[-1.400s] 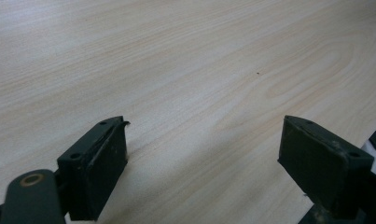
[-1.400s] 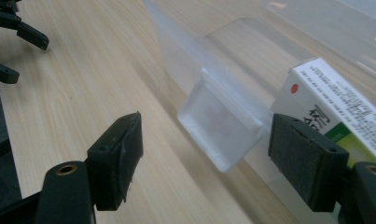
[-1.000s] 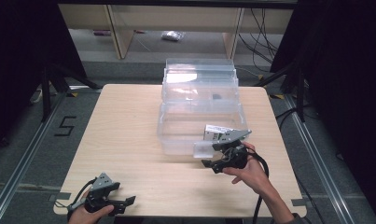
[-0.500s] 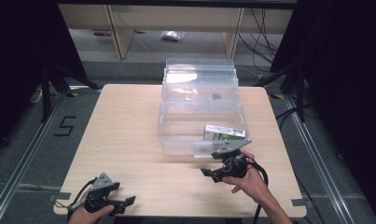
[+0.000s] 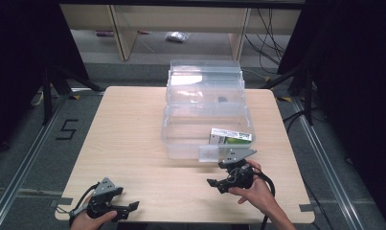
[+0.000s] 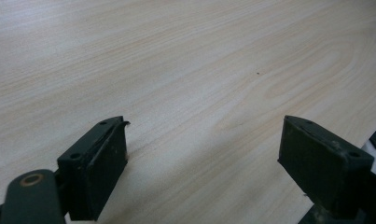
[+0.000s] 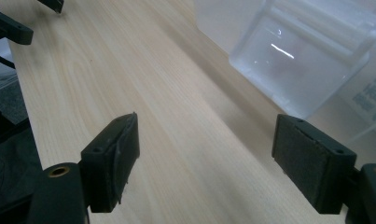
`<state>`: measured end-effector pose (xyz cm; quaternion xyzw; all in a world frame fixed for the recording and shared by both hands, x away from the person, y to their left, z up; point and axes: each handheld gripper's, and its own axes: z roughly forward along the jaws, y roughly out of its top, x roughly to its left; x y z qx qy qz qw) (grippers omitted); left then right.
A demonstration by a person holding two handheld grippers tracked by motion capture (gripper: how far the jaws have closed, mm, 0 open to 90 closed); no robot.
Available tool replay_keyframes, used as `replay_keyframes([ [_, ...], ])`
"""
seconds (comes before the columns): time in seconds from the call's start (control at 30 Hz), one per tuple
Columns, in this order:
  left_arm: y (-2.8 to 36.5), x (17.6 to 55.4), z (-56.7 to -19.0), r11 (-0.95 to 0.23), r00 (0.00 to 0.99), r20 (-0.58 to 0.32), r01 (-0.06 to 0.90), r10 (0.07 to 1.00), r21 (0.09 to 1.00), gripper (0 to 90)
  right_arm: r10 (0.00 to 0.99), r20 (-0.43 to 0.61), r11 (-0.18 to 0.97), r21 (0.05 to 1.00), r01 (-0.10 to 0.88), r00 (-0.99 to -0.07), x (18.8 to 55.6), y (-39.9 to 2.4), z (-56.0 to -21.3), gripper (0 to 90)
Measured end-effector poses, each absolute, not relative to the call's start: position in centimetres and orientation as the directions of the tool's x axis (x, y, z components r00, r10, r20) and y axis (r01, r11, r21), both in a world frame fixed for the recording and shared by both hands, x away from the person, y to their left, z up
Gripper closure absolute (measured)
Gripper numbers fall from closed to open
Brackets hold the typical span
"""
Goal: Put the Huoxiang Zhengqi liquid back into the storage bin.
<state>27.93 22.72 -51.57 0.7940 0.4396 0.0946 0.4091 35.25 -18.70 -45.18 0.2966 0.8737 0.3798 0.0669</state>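
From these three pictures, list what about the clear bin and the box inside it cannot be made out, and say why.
- Green-and-white box: print too small in the high view.
- Small dark item in the clear bin: too small to identify.
- Bin latch: blurred in the right gripper view.
- Right gripper: partly covered by the hand.

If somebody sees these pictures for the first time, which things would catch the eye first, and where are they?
The clear plastic bin stands out first, in the middle of the wooden table toward its far edge, with a green and white box lying in its near right corner. Next come the two black grippers at the near edge: the right gripper just in front of the bin, the left gripper at the near left corner, both with jaws apart and empty.
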Motion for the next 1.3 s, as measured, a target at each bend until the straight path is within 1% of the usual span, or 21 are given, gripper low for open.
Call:
replay_keyframes([
  [0.03, 22.7, 27.9, -51.5, -0.280, 0.590, -0.202, 0.621, 0.782, 0.732, 14.8, 0.563, 0.090, 0.546, 0.706, 0.452, -0.821, 35.4, -18.8, -45.4, 22.5],
  [0.07, 22.7, 27.9, -51.5, -0.279, 0.591, -0.203, 0.621, 0.781, 0.733, 14.9, 0.589, 0.094, 0.525, 0.711, 0.468, -0.802, 35.2, -18.8, -45.7, 21.6],
  [0.2, 22.7, 27.9, -51.5, -0.282, 0.597, -0.208, 0.621, 0.775, 0.731, 14.8, 0.586, 0.088, 0.540, 0.698, 0.470, -0.805, 35.0, -19.2, -45.7, 21.7],
  [0.23, 22.7, 27.9, -51.5, -0.281, 0.595, -0.207, 0.621, 0.777, 0.732, 14.8, 0.600, 0.115, 0.526, 0.689, 0.499, -0.792, 34.8, -19.1, -45.7, 21.2],
  [0.33, 22.7, 27.9, -51.5, -0.278, 0.592, -0.210, 0.624, 0.778, 0.730, 14.8, 0.593, 0.095, 0.536, 0.695, 0.480, -0.800, 34.9, -19.5, -46.0, 18.7],
  [0.37, 22.7, 27.9, -51.5, -0.278, 0.594, -0.210, 0.623, 0.777, 0.731, 14.8, 0.602, 0.108, 0.519, 0.700, 0.491, -0.791, 34.8, -19.5, -46.1, 17.6],
  [0.4, 22.7, 27.9, -51.5, -0.281, 0.595, -0.205, 0.620, 0.777, 0.732, 14.8, 0.593, 0.099, 0.533, 0.696, 0.481, -0.799, 34.9, -19.7, -46.2, 17.0],
  [0.43, 22.7, 27.9, -51.5, -0.281, 0.595, -0.206, 0.620, 0.777, 0.732, 14.8, 0.610, 0.106, 0.525, 0.689, 0.500, -0.785, 34.7, -19.9, -46.1, 16.5],
  [0.47, 22.7, 27.9, -51.5, -0.281, 0.595, -0.207, 0.621, 0.777, 0.732, 14.8, 0.597, 0.104, 0.529, 0.694, 0.488, -0.795, 34.7, -20.0, -46.3, 16.5],
  [0.57, 22.7, 27.9, -51.5, -0.280, 0.591, -0.210, 0.627, 0.779, 0.727, 14.8, 0.609, 0.125, 0.513, 0.692, 0.508, -0.784, 34.4, -20.4, -46.6, 16.5],
  [0.67, 22.6, 27.9, -51.5, -0.280, 0.587, -0.206, 0.628, 0.783, 0.726, 14.8, 0.608, 0.111, 0.505, 0.710, 0.491, -0.786, 34.2, -21.0, -46.7, 16.5],
  [0.8, 22.7, 27.9, -51.5, -0.282, 0.590, -0.209, 0.630, 0.780, 0.724, 14.8, 0.619, 0.135, 0.489, 0.704, 0.515, -0.773, 33.7, -21.6, -47.0, 16.5],
  [0.83, 22.7, 27.9, -51.5, -0.281, 0.589, -0.209, 0.629, 0.780, 0.725, 14.8, 0.614, 0.117, 0.504, 0.703, 0.501, -0.781, 33.7, -22.0, -47.1, 16.5],
  [0.9, 22.7, 27.9, -51.5, -0.283, 0.590, -0.209, 0.630, 0.780, 0.723, 14.9, 0.620, 0.131, 0.496, 0.699, 0.516, -0.774, 33.5, -22.1, -47.2, 16.5],
  [0.97, 22.7, 27.9, -51.5, -0.283, 0.591, -0.209, 0.630, 0.780, 0.724, 14.8, 0.611, 0.128, 0.499, 0.703, 0.506, -0.781, 33.5, -22.5, -47.4, 16.5],
  [1.03, 22.7, 27.9, -51.5, -0.282, 0.591, -0.208, 0.628, 0.780, 0.726, 14.9, 0.633, 0.145, 0.481, 0.696, 0.533, -0.760, 33.1, -22.6, -47.6, 16.6],
  [1.07, 22.7, 27.9, -51.5, -0.282, 0.592, -0.208, 0.627, 0.779, 0.726, 14.8, 0.623, 0.126, 0.500, 0.696, 0.516, -0.772, 33.2, -22.8, -47.6, 16.6],
  [1.1, 22.7, 27.9, -51.5, -0.283, 0.590, -0.208, 0.629, 0.780, 0.724, 14.8, 0.630, 0.141, 0.490, 0.691, 0.532, -0.764, 32.9, -22.8, -47.7, 16.6],
  [1.23, 22.7, 27.9, -51.5, -0.282, 0.590, -0.207, 0.627, 0.780, 0.726, 14.8, 0.618, 0.135, 0.507, 0.685, 0.524, -0.774, 32.8, -23.1, -47.9, 16.6],
  [1.27, 22.7, 27.9, -51.5, -0.282, 0.590, -0.207, 0.628, 0.781, 0.726, 14.8, 0.640, 0.162, 0.487, 0.670, 0.560, -0.751, 32.4, -23.1, -47.8, 16.6],
  [1.3, 22.7, 27.9, -51.5, -0.280, 0.591, -0.207, 0.625, 0.779, 0.729, 14.9, 0.626, 0.137, 0.502, 0.682, 0.531, -0.768, 32.6, -23.3, -47.9, 16.5],
])
